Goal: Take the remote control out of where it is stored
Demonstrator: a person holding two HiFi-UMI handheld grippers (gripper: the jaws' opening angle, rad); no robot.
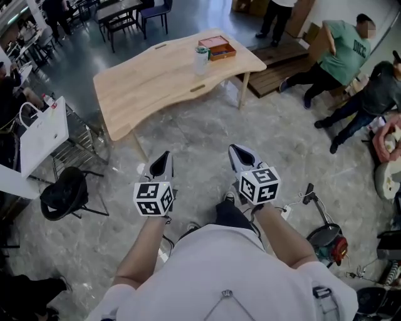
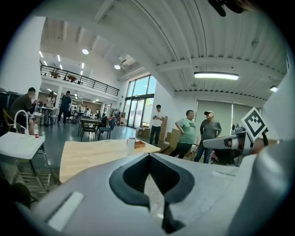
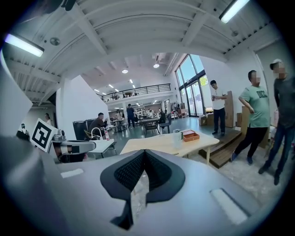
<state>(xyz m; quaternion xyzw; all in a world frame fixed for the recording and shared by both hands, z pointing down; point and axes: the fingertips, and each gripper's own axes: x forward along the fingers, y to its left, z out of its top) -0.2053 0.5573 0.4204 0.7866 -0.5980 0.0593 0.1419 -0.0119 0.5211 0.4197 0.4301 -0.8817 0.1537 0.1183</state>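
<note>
The left tool point(image 1: 164, 157) and right tool point(image 1: 240, 152) are seen steeply from overhead; the distant table point(image 1: 150, 84) ahead is shared with both gripper views, aimed nearly level.

Large open hall: grey polished floor point(image 1: 207, 144), white walls, ribbed white ceiling point(image 3: 138, 27) lit by strip lights point(image 2: 215, 75). A pale wooden table point(image 1: 156, 81) with a wavy edge is set mid-floor; dark chairs point(image 1: 153, 12) are seen beyond it. A low wooden platform point(image 1: 276, 66) is placed near its far corner. Tall windows point(image 2: 139, 99) are fitted in the far wall, with a railed mezzanine point(image 2: 78, 79) run alongside. A white side table point(image 2: 20, 144) is seen at the left.
</note>
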